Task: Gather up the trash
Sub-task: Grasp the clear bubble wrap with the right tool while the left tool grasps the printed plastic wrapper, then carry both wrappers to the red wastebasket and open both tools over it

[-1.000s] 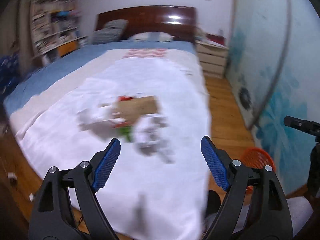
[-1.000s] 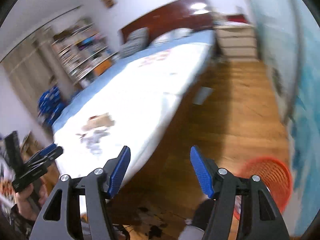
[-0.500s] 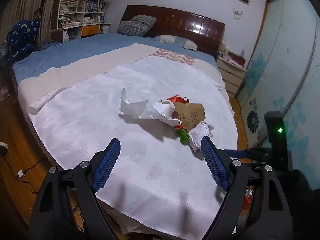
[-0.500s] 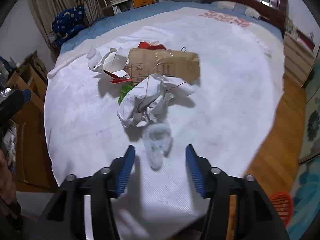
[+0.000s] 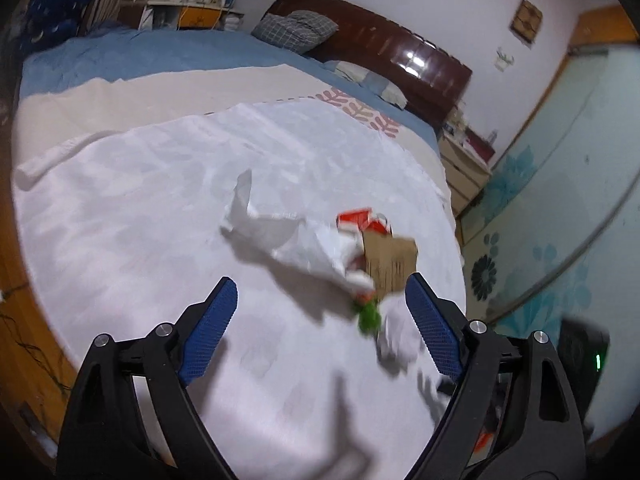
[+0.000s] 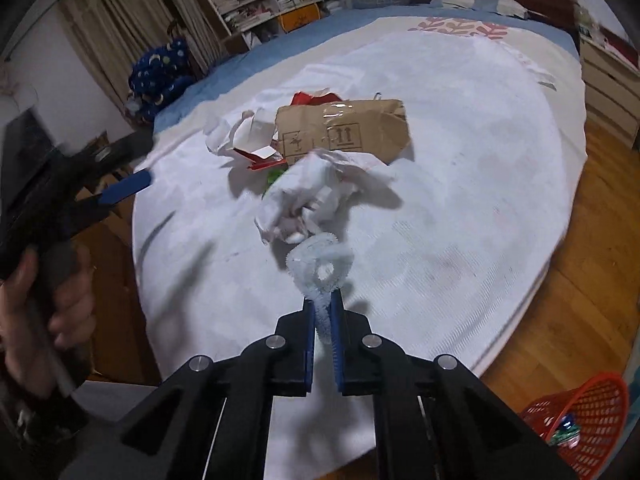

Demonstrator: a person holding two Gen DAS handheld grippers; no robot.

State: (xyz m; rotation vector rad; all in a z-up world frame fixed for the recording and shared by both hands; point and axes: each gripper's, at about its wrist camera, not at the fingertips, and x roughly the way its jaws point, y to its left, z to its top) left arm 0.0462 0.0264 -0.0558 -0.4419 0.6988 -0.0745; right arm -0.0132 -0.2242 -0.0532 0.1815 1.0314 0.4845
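Between the right gripper's (image 6: 323, 320) blue pads sits a pale, crumpled clear plastic piece (image 6: 320, 264), pinched at its near end; the rest of it pokes out ahead and seems to rest on the white sheet (image 6: 460, 200). These jaws have just been closing, and they are now nearly together on the plastic.

Just beyond it lies a ball of crumpled white paper (image 6: 308, 192), touching or almost touching the plastic. Behind that is a flat piece of cardboard (image 6: 344, 128), with red scraps (image 6: 308, 98), a small green item (image 6: 274, 178) and more white paper (image 6: 240, 132) beside it. All of this sits mid-bed, on the sheet.

An orange mesh basket (image 6: 588, 412) stands on the wood floor at the bed's near right corner, already holding some small item.

The left gripper (image 5: 320, 320) hangs above the sheet with its jaws wide and nothing between them, pointing toward the pile. A hand (image 6: 48, 308) holds it at the left edge of the right view.

Risks, as I judge them: the grip takes only a thin end of soft plastic, so it could slip out on the way to the basket. Lifting may also drag the paper ball along and drop it on the floor.

Half a second ago the right jaws stood well apart around the plastic. The left gripper has come closer to the pile and rolled.
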